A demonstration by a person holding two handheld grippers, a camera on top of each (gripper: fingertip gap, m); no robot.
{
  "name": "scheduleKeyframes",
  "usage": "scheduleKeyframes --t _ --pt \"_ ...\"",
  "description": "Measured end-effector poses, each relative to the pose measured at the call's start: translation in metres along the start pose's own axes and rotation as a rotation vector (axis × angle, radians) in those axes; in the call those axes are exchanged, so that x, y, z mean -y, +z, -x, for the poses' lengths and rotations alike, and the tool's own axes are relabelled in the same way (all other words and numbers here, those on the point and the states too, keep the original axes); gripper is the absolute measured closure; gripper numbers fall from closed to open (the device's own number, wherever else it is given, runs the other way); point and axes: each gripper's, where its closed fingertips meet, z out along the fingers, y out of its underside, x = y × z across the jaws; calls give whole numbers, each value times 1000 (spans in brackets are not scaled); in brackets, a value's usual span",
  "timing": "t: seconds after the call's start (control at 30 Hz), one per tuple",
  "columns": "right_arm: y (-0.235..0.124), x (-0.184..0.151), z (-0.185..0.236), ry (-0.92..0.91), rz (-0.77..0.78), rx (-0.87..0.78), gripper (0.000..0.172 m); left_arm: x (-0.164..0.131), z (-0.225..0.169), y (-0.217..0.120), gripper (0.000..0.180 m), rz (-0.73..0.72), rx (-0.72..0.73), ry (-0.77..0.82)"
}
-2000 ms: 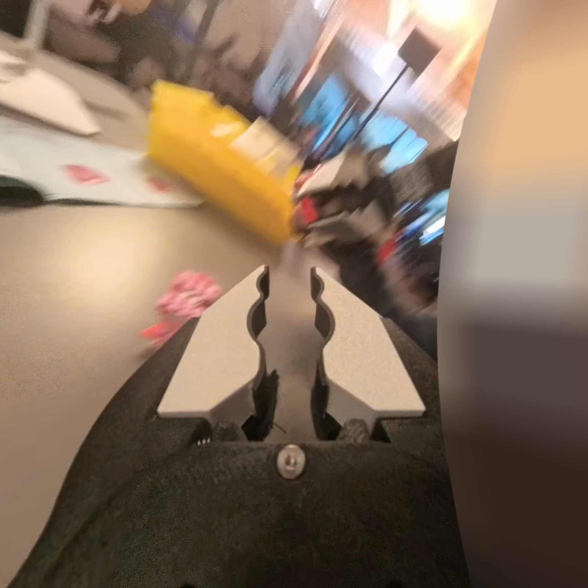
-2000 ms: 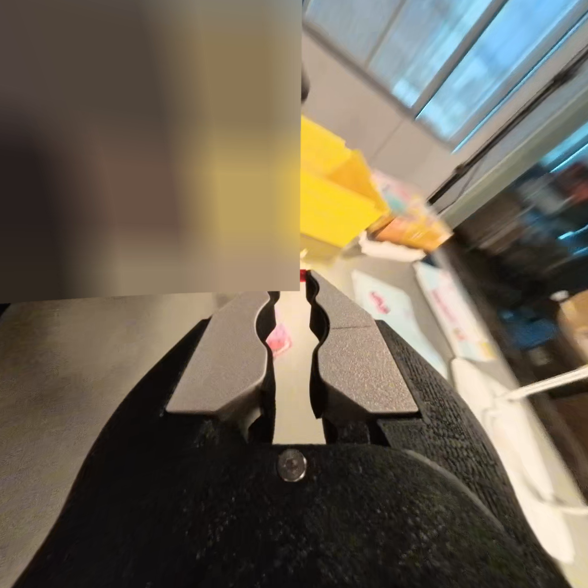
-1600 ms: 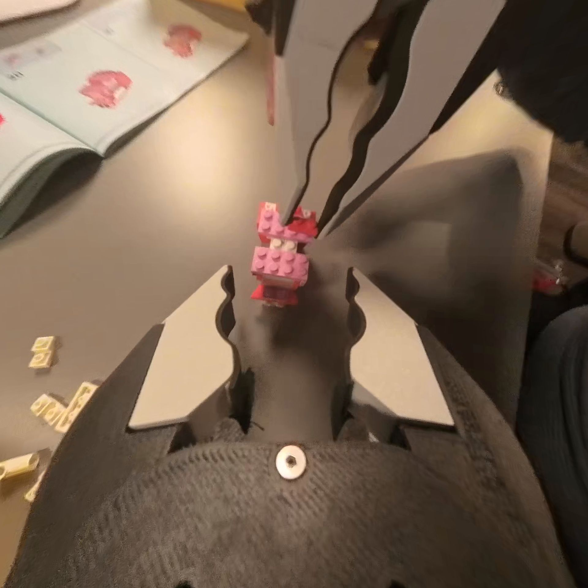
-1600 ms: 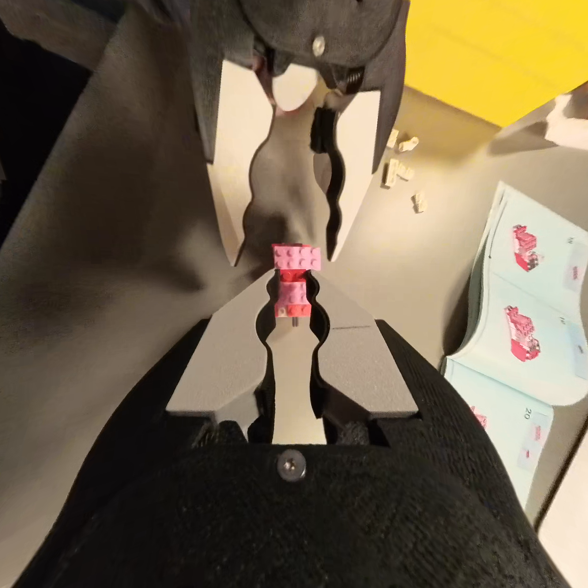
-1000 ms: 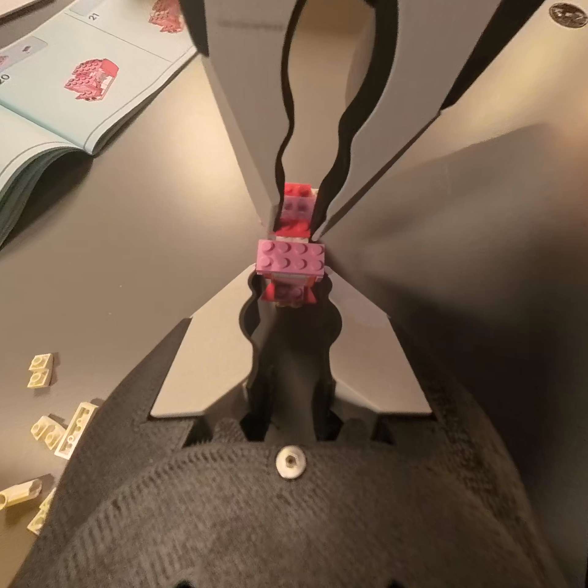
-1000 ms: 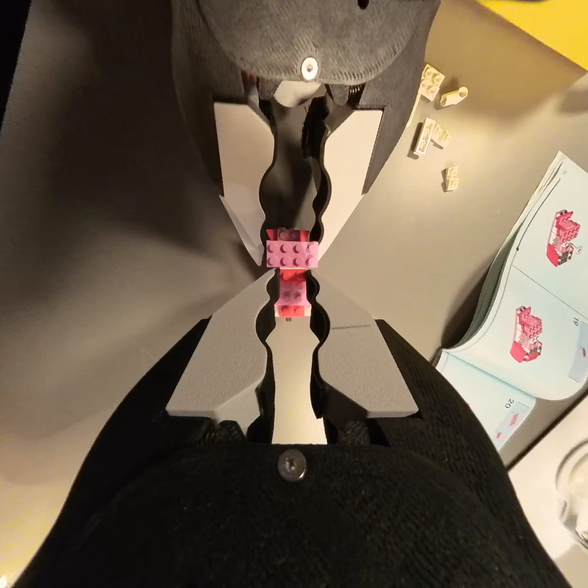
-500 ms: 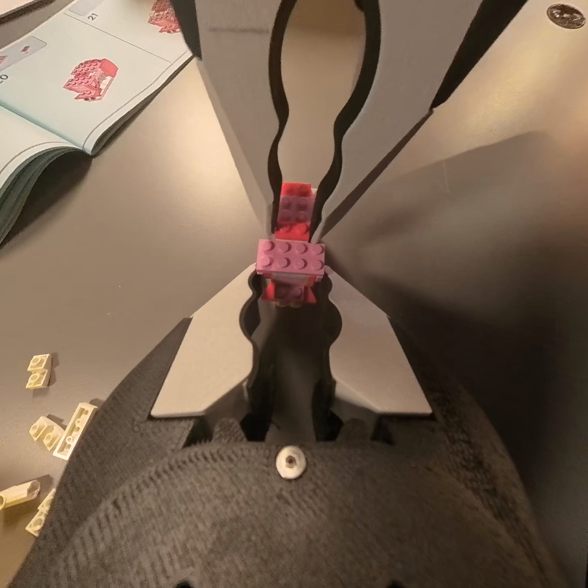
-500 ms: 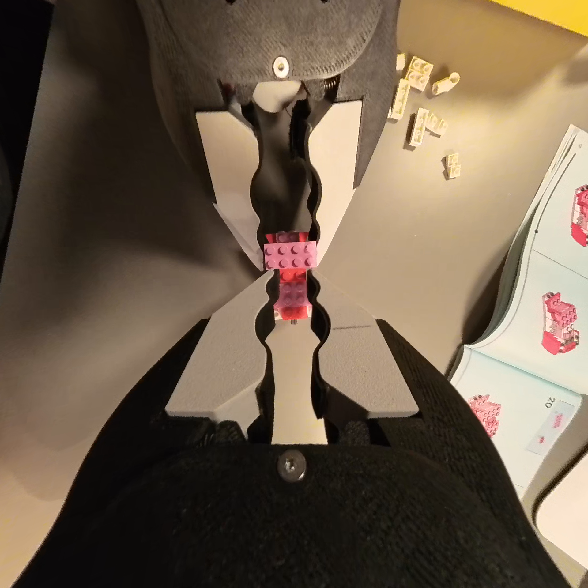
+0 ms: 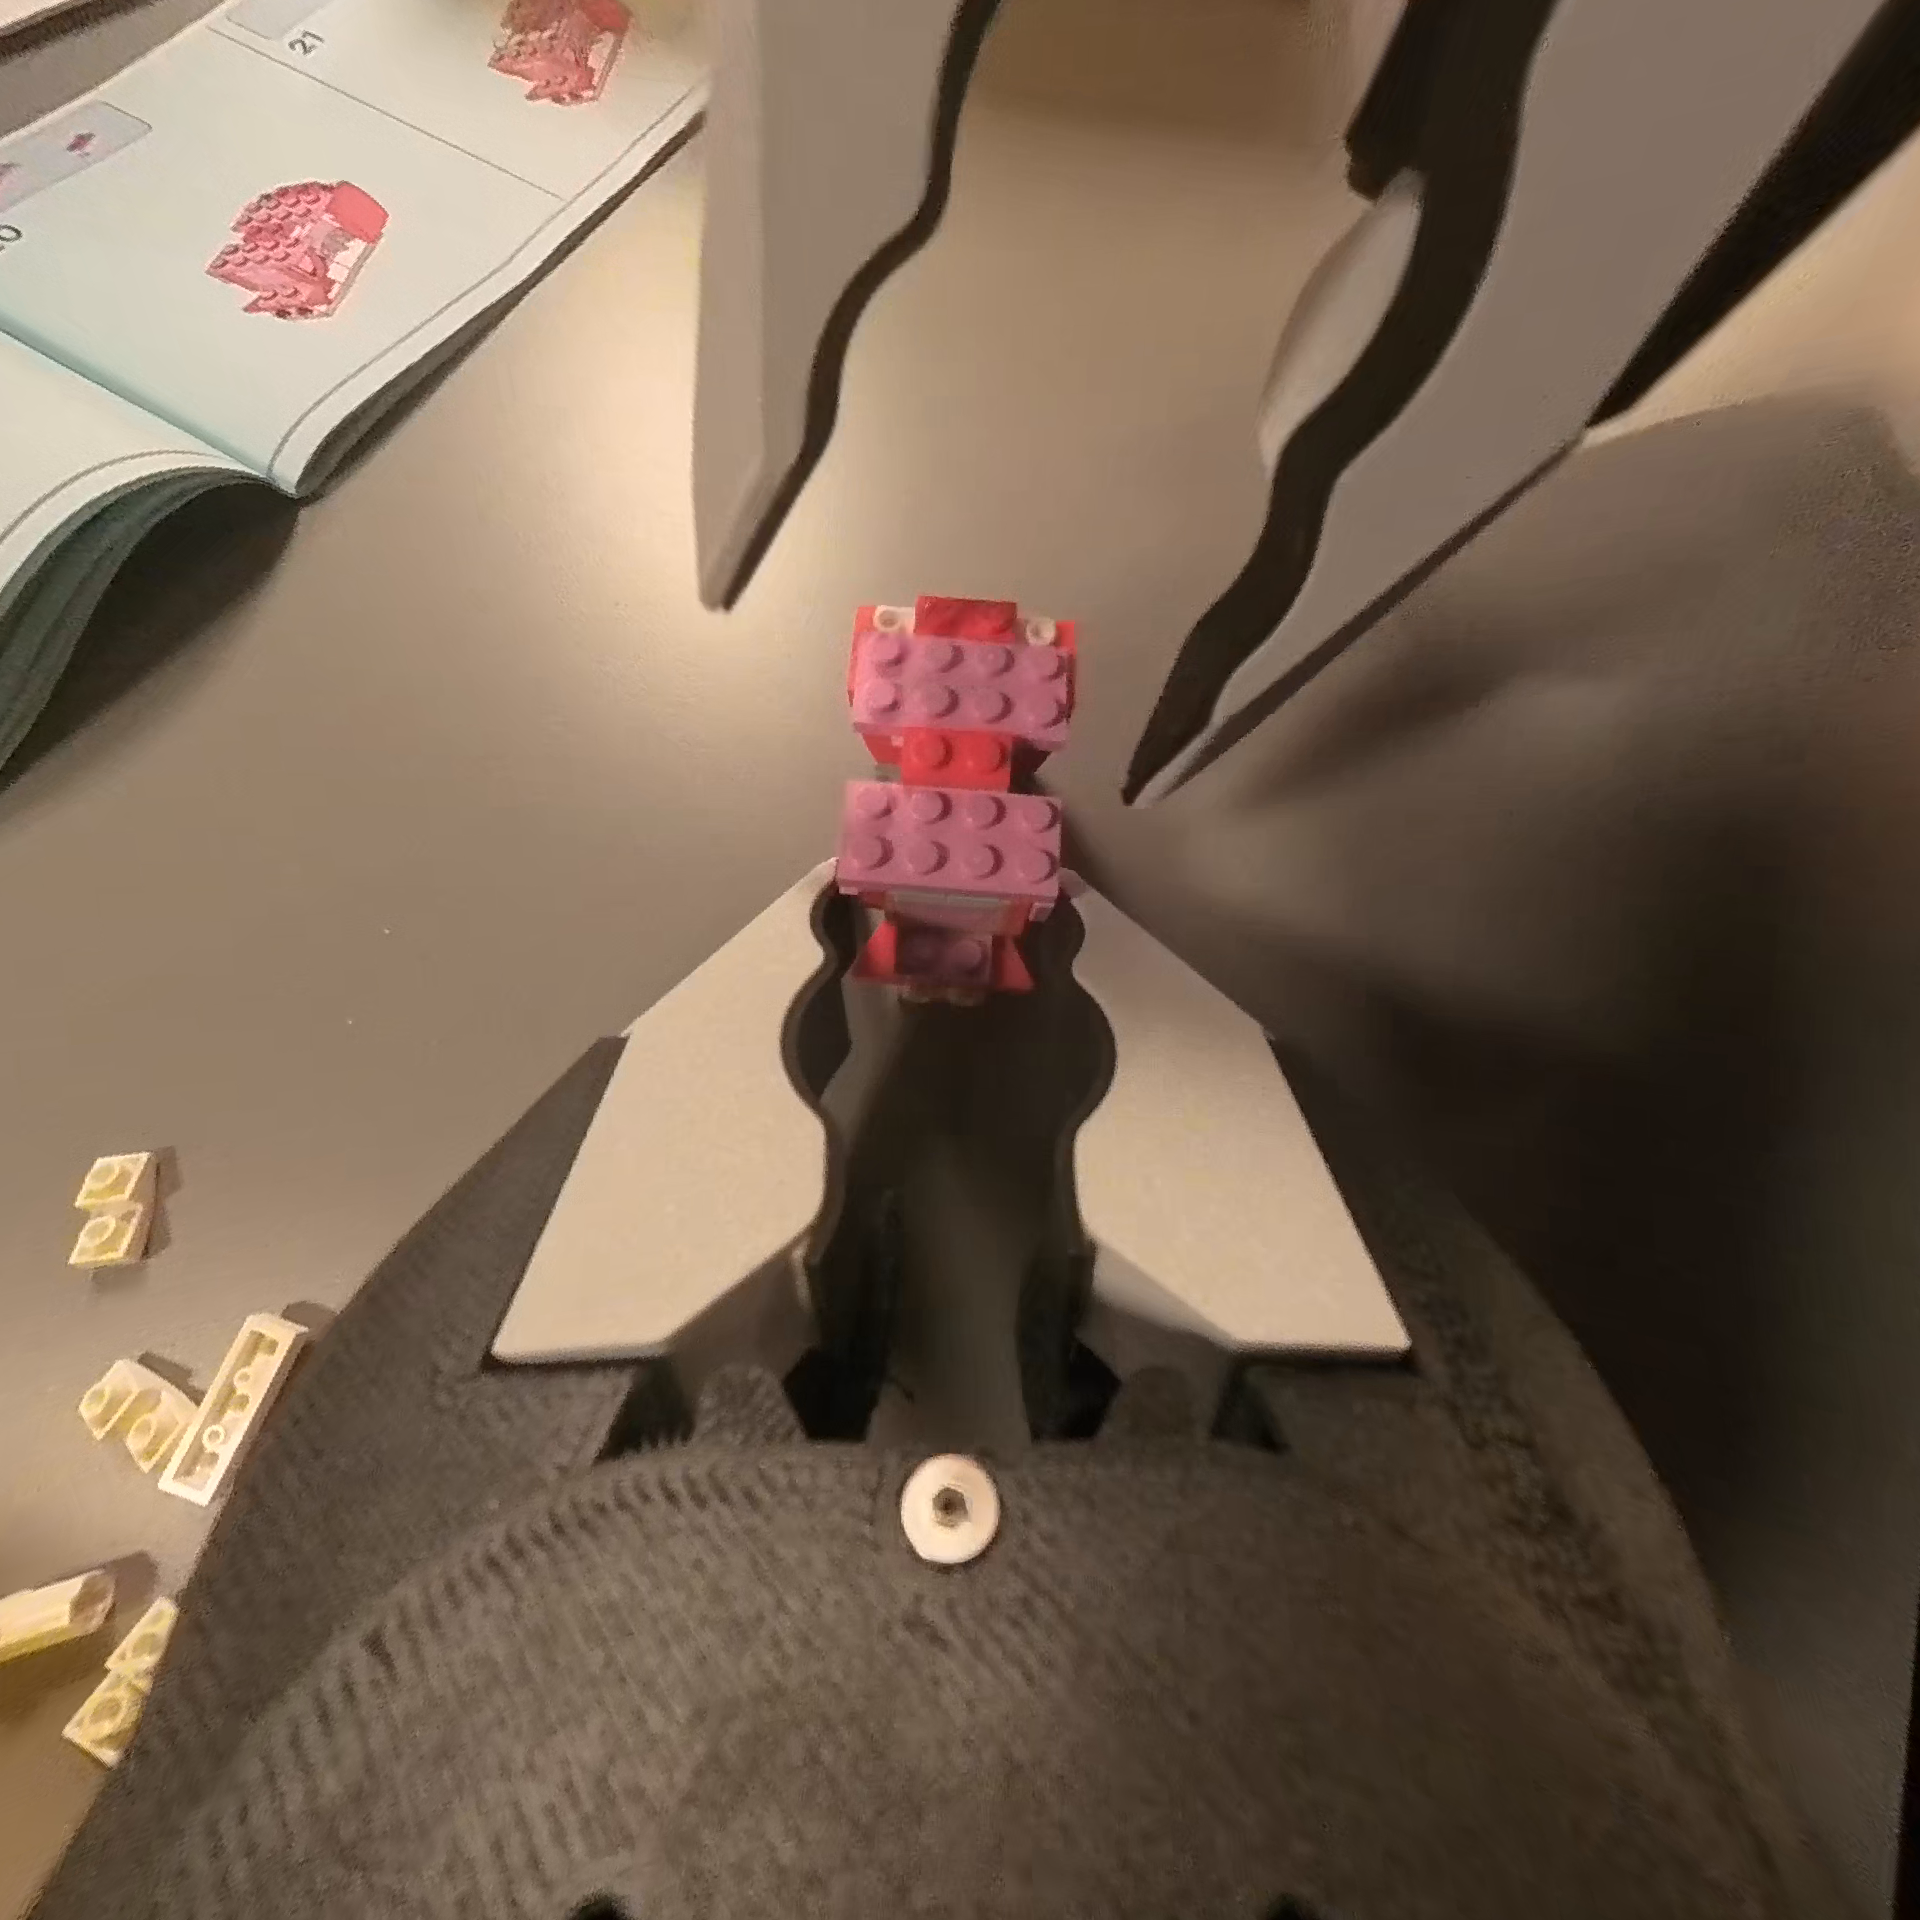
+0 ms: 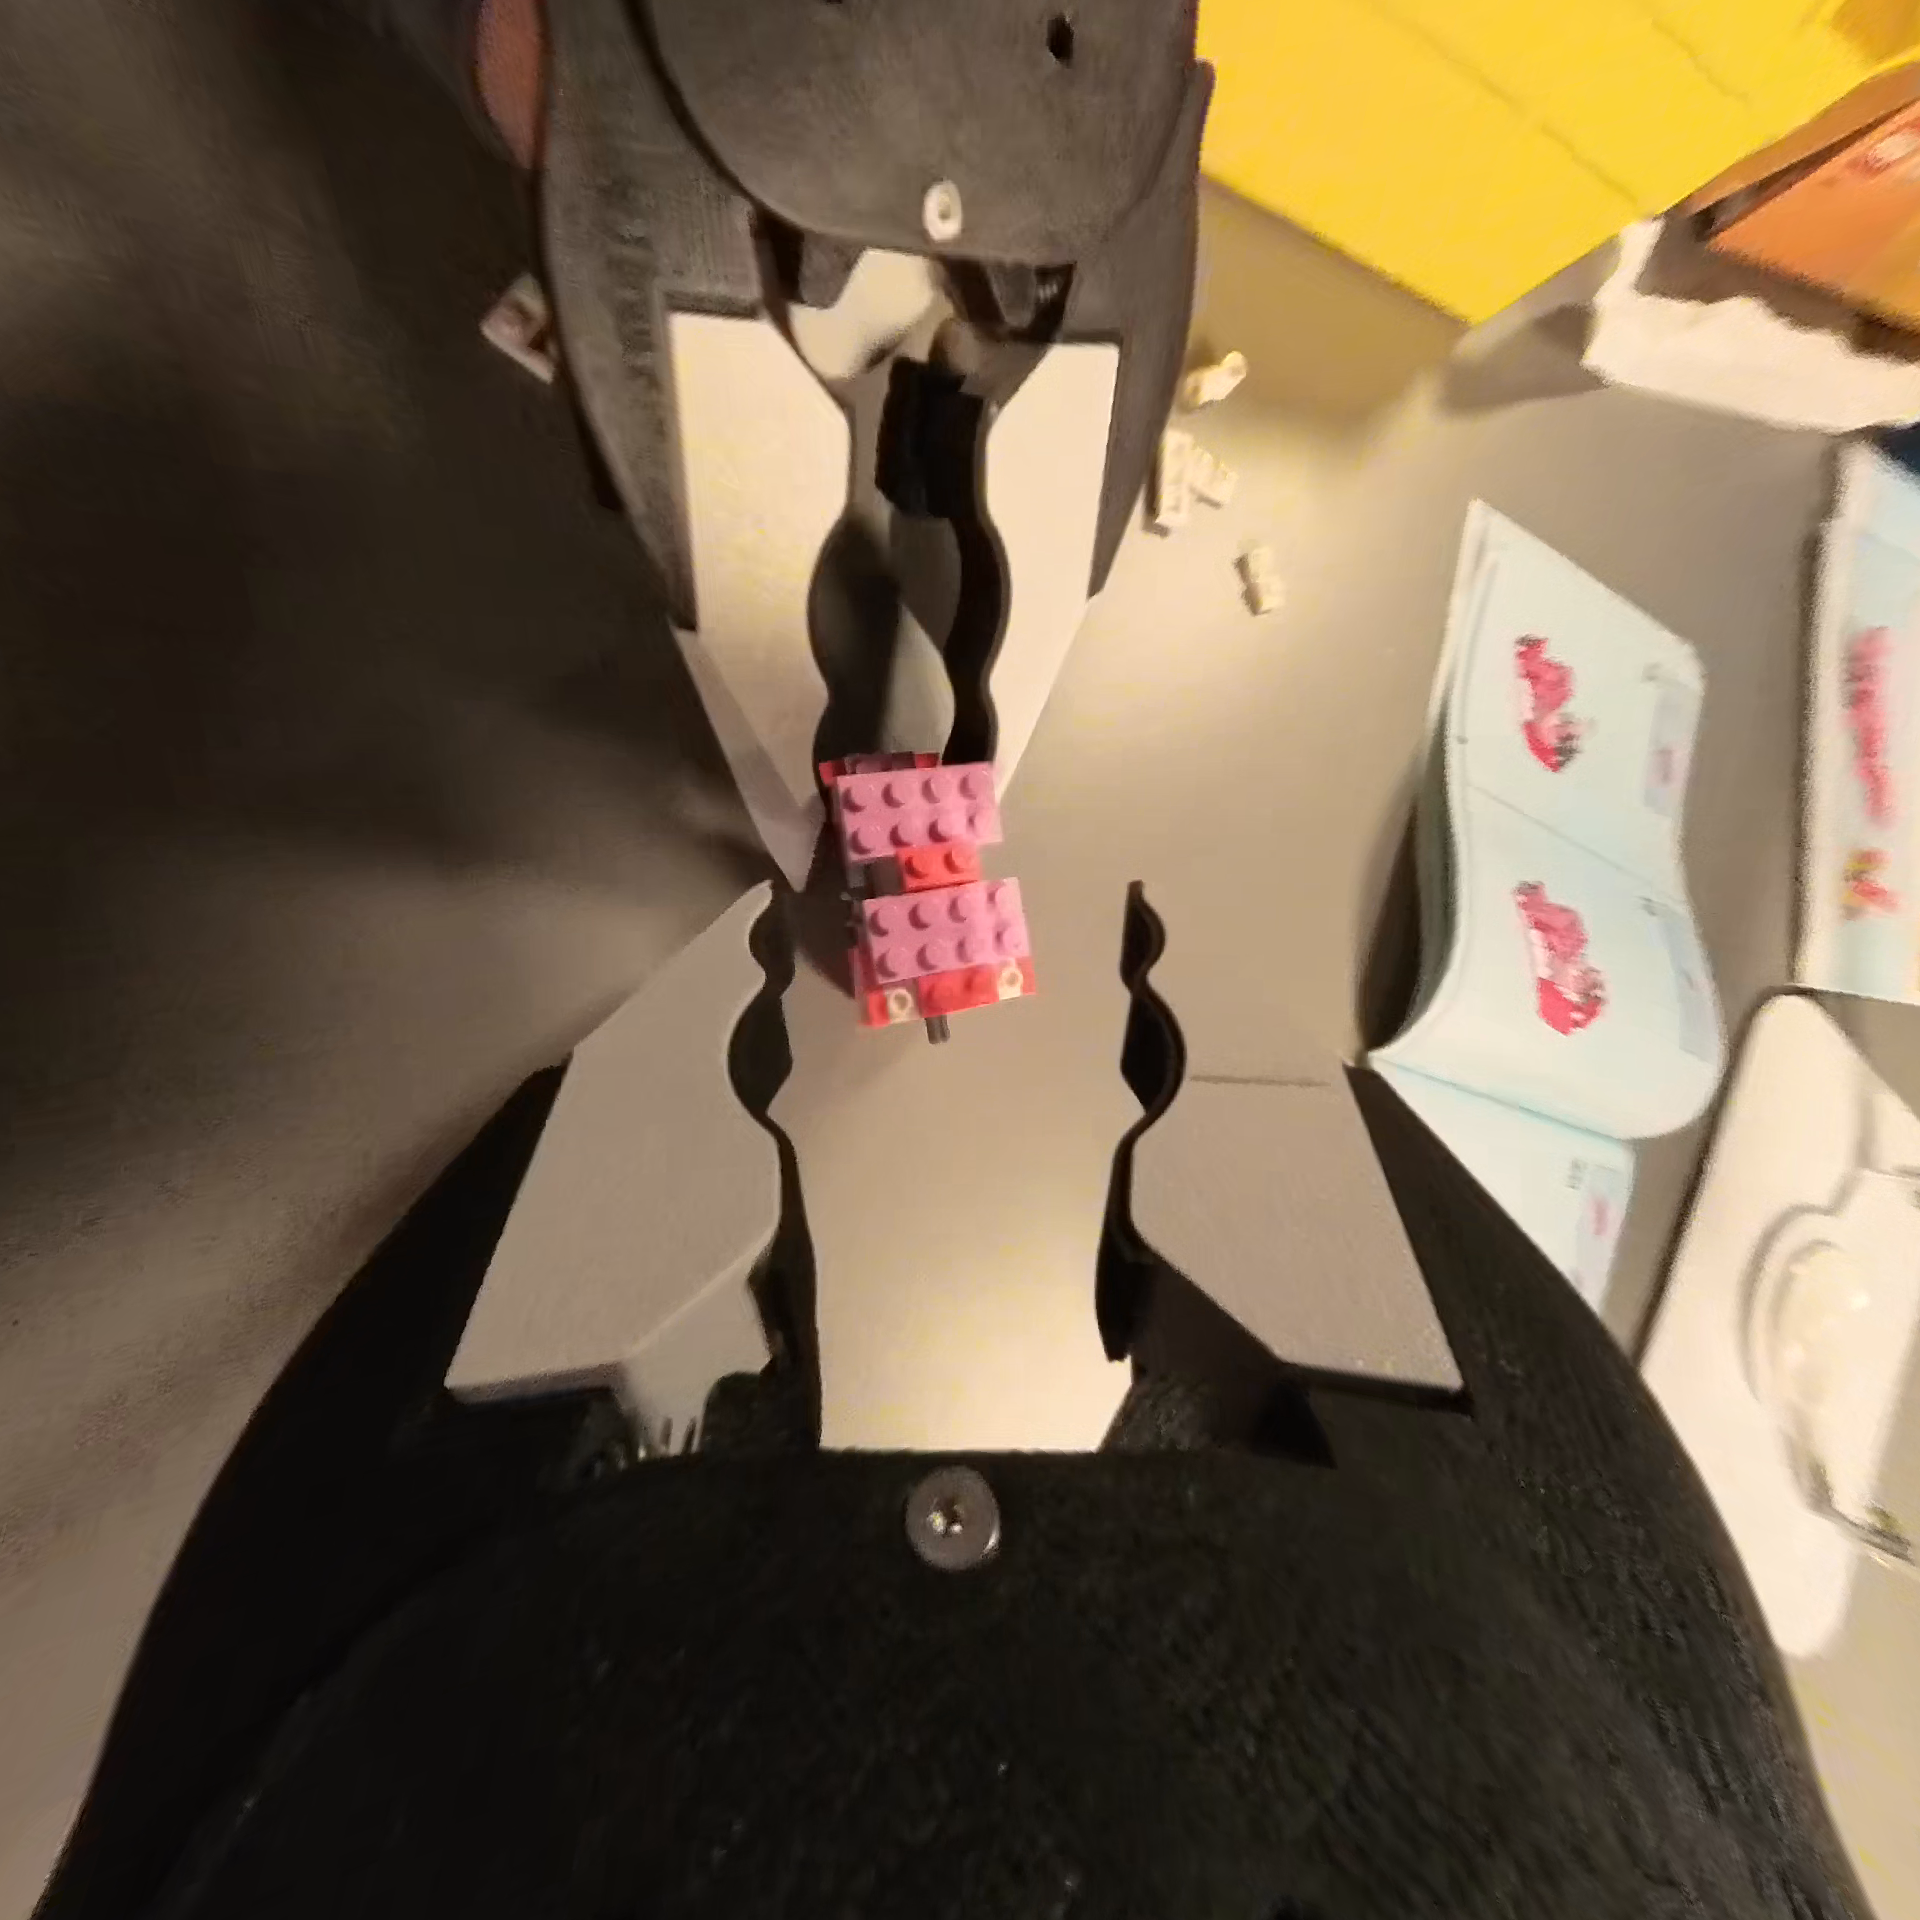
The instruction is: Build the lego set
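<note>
A small pink and red brick model (image 9: 951, 790) is held above the grey table (image 9: 416, 831). My left gripper (image 9: 951, 894) is shut on the model's near end, and both fingertips press its sides. My right gripper (image 9: 925, 696) comes in from the top of the left wrist view with its jaws wide apart and clear of the model. In the right wrist view, my right gripper (image 10: 951, 894) is open. The model (image 10: 935, 904) sits between its fingertips without touching them. The left gripper (image 10: 904, 790) grips the model's far end there.
An open pale blue instruction booklet (image 9: 260, 260) lies at the left; it also shows in the right wrist view (image 10: 1558, 831). Several loose cream bricks (image 9: 156, 1403) lie beside my left gripper. A yellow box (image 10: 1455, 135) and a white tray (image 10: 1818, 1299) stand at the right. There is about 4 cm between the tips of the two grippers.
My right gripper was shut on the model's other end and has opened wide, letting go. My left gripper keeps its hold, and the model stays where it was.
</note>
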Motion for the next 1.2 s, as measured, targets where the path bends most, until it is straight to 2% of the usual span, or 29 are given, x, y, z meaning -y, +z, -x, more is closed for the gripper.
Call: scheduleKeyframes --t 0.13,0.27,0.4,0.63,0.77,1.0,1.2 --pt "-7 9 5 -175 -86 -245 104 2 4 -1 146 -13 3 -45" --pt "0 2 13 -404 12 -431 88 10 6 -7 146 -79 -27 -137" --pt "3 9 4 -417 18 -563 88 16 9 -11 146 -134 -63 -235" --pt "12 3 -16 -461 83 -659 102 25 7 -17 146 -209 -140 -341" --pt "14 4 -19 -499 100 -689 106 24 8 -16 146 -205 -144 -353" --pt "17 4 -22 -535 126 -711 124 24 8 -15 146 -202 -146 -362" --pt "18 3 -18 -493 109 -693 126 24 6 -14 146 -199 -158 -363"
